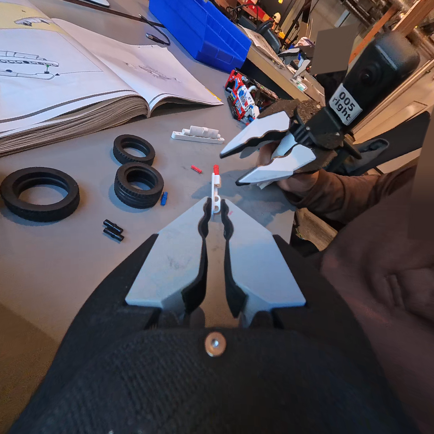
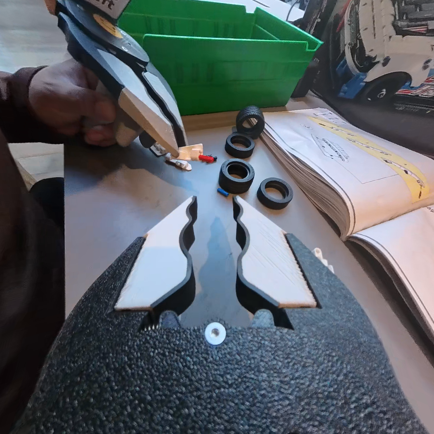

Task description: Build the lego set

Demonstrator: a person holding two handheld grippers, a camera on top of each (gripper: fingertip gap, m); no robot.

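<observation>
Pressure is being applied by the left tool [image 1: 215, 204] to a small white lego beam [image 1: 215, 190], which is being pinched at its near end between the narrowed fingertips. The beam is being held pointing away from the tool, with a red pin [image 1: 215, 169] showing at its far tip. Just beyond that tip a loose red pin [image 1: 196, 168] is lying on the grey worktop [image 1: 70, 258]. Left of the tool, a blue pin [image 1: 164, 198] is resting beside a stacked black tyre [image 1: 138, 185]; two black pins [image 1: 113, 230] are lying nearer. A further tyre [image 1: 133, 149] and a wide tyre [image 1: 39, 193] are set farther left, below the open instruction book [image 1: 70, 82]. Ahead of the tool a white lego sub-assembly [image 1: 198, 134] is lying flat. To the right, the right tool [image 1: 229, 168] is being held with its jaws spread and nothing between them.

From the right wrist, the right tool [image 2: 215, 202] is being shown parted and empty above the worktop [image 2: 117, 211]. Ahead and to the left, the left tool [image 2: 179, 150] is being gripped by a hand [image 2: 70, 103], clamped on the white beam [image 2: 190, 151], with the red pin [image 2: 204, 157] projecting from the beam's end. Just ahead of the right tool the blue pin [image 2: 223, 191] is lying by the stacked tyre [image 2: 236, 176]. A green bin [image 2: 223, 70] is standing beyond, and the book [image 2: 340, 169] is lying open to the right.
</observation>
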